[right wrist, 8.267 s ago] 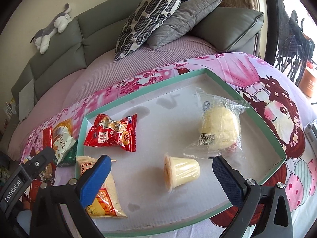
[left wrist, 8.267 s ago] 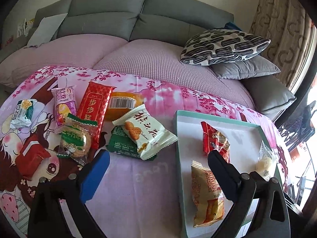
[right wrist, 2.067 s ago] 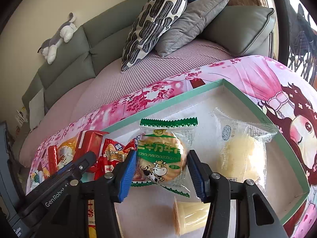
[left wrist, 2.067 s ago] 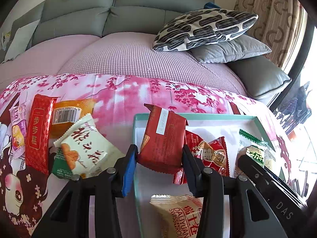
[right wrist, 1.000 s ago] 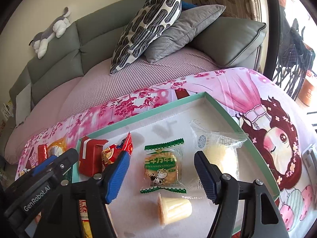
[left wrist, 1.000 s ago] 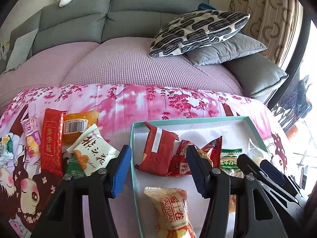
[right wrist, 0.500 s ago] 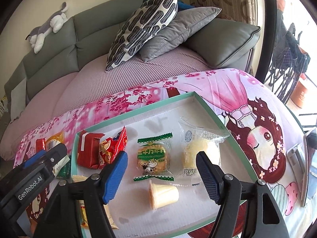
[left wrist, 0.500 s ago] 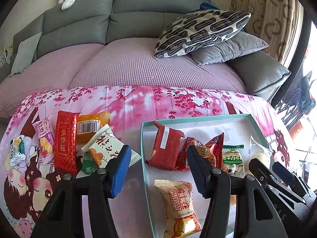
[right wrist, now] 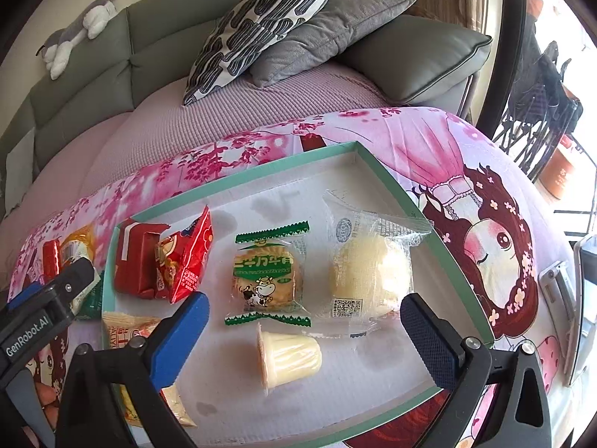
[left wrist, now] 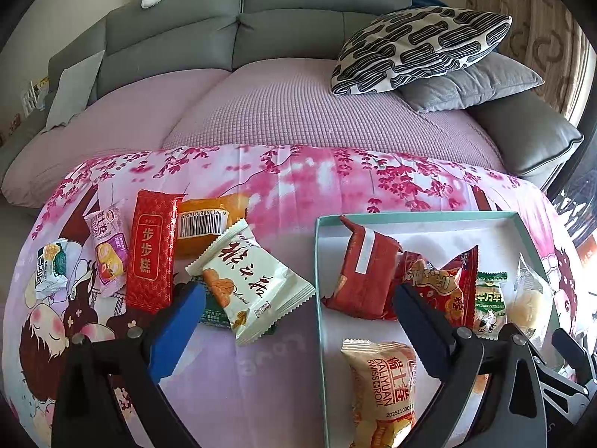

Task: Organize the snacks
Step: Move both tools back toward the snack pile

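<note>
Two handheld grippers hover above a tabletop (left wrist: 261,373) draped in a pink cherry-blossom cloth, in front of a grey sofa (left wrist: 298,18). The left gripper (left wrist: 298,321) has just been opening its fingers, which now stand spread wide with nothing pinched between them; below it lie the near edge of the cloth and the left wall of a shallow green-rimmed tray (left wrist: 319,298). The right gripper (right wrist: 304,330) has likewise just been opening, its fingers spread wide and holding nothing, poised over the tray's near half.

Inside the tray, seen from the right wrist, a red box-like packet (right wrist: 134,261) leans against a red crinkled bag (right wrist: 184,261) near the left wall. A green-trimmed cake packet with a cow on it (right wrist: 266,272) lies at the middle, just beside a clear-wrapped pale bun (right wrist: 369,272) towards the right wall. A small jelly cup (right wrist: 289,358) lies on its side near the front rim, and a Swiss roll packet (left wrist: 384,392) sits at the tray's near left corner.

Outside the tray, towards the tabletop's left edge, lie a white biscuit packet (left wrist: 253,283), a long red cake bar (left wrist: 151,254), an orange packet (left wrist: 211,224), a pink-and-purple packet (left wrist: 108,254) and a small white-and-green packet (left wrist: 52,268).
</note>
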Demonstrator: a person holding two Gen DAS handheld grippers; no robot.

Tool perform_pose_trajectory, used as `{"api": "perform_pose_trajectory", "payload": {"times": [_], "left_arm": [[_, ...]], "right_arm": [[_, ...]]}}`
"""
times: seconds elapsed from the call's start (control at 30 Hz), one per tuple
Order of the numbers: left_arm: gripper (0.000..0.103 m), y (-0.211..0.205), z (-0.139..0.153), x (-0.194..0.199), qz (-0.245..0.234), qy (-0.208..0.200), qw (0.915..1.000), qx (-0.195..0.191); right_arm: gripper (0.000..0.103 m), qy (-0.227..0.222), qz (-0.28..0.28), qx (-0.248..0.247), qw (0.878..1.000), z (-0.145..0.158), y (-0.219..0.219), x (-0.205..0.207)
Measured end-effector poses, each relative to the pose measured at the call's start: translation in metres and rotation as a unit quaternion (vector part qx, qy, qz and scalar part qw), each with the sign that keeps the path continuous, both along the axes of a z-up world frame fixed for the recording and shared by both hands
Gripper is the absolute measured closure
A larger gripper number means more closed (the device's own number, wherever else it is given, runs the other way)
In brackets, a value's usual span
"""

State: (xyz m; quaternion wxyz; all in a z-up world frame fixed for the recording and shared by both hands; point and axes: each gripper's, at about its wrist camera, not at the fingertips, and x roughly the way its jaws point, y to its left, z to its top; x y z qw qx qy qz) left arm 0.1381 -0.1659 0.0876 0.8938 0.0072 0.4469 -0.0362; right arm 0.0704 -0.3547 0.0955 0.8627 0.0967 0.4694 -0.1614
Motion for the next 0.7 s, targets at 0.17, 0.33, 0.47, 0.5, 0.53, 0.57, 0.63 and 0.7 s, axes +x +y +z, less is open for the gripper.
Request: {"api": "perform_pose_trajectory", "payload": {"times": [0.17, 0.33, 0.47, 0.5, 0.53, 0.57, 0.63, 0.7], "left_arm": [[0.003, -0.001, 0.000, 0.000, -0.003, 0.000, 1.0000, -0.002], [0.003, -0.001, 0.003, 0.000, -0.002, -0.007, 1.0000, 0.003], [0.003, 0.009, 0.011, -0.003, 0.008, -0.025, 0.9995, -0.017], [0.003, 0.012, 0.014, -0.004, 0.012, -0.030, 0.9992, -0.024], [0.003, 0.017, 0.017, -0.005, 0.018, -0.037, 0.9987, -0.030], [0.003, 0.022, 0.020, -0.006, 0.026, -0.043, 0.9981, -0.035], [0.003, 0.033, 0.025, -0.009, 0.039, -0.055, 0.9968, -0.043], [0.003, 0.045, 0.029, -0.012, 0.054, -0.064, 0.9953, -0.047]], "right_arm": [[0.000, 0.006, 0.001, -0.002, 1.000, -0.001, 0.002, 0.001], [0.000, 0.007, -0.003, 0.005, 1.000, -0.001, 0.000, 0.000], [0.000, 0.005, -0.004, 0.005, 1.000, 0.001, 0.002, -0.001], [0.000, 0.003, -0.006, 0.007, 1.000, 0.001, 0.003, -0.002], [0.000, 0.002, -0.007, 0.008, 1.000, 0.002, 0.003, -0.002], [0.000, 0.003, -0.005, 0.007, 1.000, 0.002, 0.005, -0.002], [0.000, 0.006, 0.004, 0.002, 1.000, 0.002, 0.011, 0.000], [0.000, 0.009, 0.012, -0.003, 1.000, 0.001, 0.018, 0.001]]}}
